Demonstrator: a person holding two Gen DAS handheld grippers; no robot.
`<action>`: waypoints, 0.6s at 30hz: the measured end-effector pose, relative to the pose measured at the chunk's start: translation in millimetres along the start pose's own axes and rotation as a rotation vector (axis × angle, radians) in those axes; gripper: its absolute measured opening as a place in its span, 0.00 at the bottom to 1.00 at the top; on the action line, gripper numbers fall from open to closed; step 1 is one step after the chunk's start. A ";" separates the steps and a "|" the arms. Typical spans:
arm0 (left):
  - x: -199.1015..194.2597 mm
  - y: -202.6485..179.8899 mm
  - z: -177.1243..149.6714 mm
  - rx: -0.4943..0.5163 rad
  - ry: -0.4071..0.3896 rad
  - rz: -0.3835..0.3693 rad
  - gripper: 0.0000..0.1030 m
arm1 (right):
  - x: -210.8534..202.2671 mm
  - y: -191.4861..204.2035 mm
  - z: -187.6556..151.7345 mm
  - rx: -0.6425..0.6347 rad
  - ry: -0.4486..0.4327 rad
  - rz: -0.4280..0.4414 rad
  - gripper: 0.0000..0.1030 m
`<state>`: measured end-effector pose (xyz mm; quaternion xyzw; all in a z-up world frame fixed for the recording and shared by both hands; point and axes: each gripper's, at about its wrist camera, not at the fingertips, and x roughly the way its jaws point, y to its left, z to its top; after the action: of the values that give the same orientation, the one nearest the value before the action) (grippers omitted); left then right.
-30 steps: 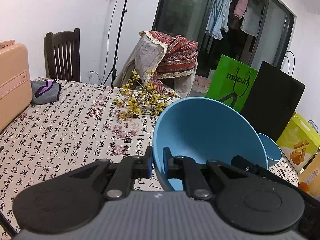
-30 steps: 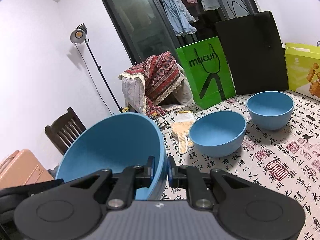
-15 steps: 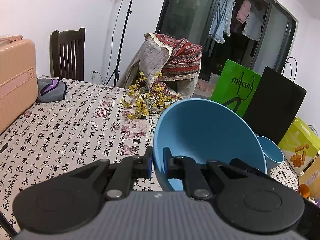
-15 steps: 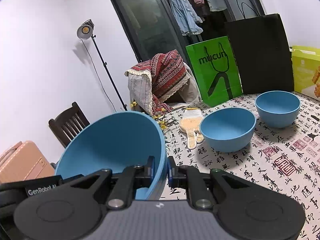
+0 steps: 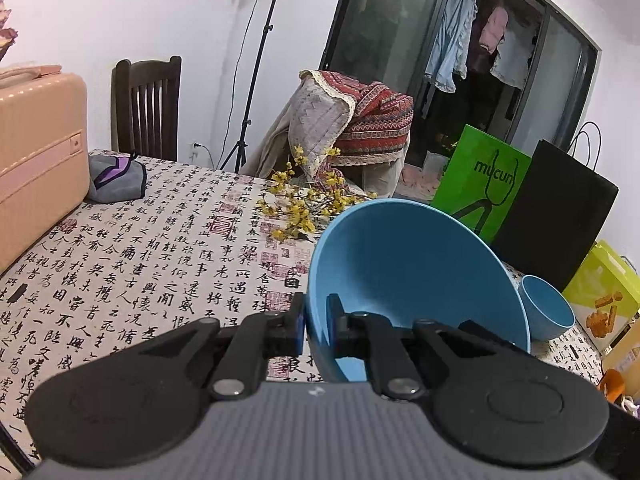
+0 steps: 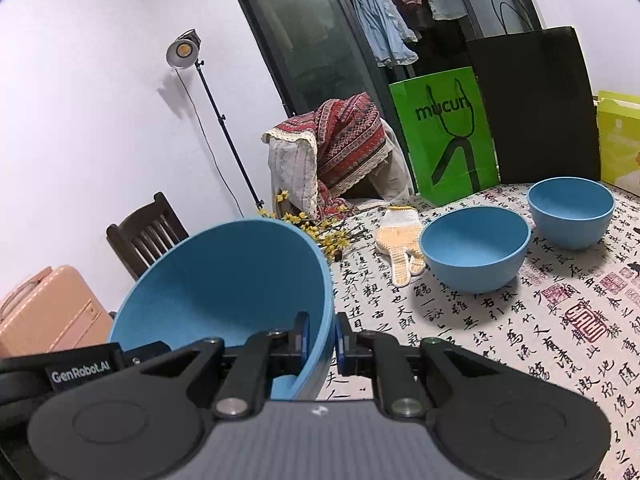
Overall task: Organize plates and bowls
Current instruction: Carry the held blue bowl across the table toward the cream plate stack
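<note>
Large blue bowl (image 5: 412, 264) clamped at opposite rims by both jaws

A lived-in home room: clothes hang behind a dark glass sliding door (image 5: 400, 60), and a patterned red blanket (image 5: 372, 124) drapes a chair. A calligraphy-print cloth covers the desk (image 5: 140, 248), beside a dark wooden dining chair (image 5: 146, 108) and a pink hard-shell suitcase (image 5: 36, 160).

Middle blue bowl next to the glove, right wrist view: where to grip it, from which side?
Take the middle blue bowl by its thin rim, one finger inside and one outside the wall. It sits upright and open-topped, so come from above on the near side; the glove crowds its left. Both grippers are busy, though: each is clamped on the large blue bowl.
</note>
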<state>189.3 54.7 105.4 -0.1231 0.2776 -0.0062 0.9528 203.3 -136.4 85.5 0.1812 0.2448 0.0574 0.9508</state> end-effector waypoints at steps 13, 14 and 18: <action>1.9 25.6 -2.3 -0.019 0.006 0.015 0.10 | 13.4 17.1 -10.9 -0.014 0.023 0.023 0.12; 1.7 27.4 -2.5 -0.020 0.004 0.018 0.10 | 14.5 18.9 -11.8 -0.014 0.024 0.024 0.12; 0.9 36.0 -2.9 -0.029 0.001 0.022 0.10 | 18.0 24.3 -15.3 -0.016 0.029 0.035 0.12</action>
<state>186.5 88.8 94.0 -0.1338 0.2793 0.0082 0.9508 211.0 -105.5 74.0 0.1771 0.2549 0.0787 0.9474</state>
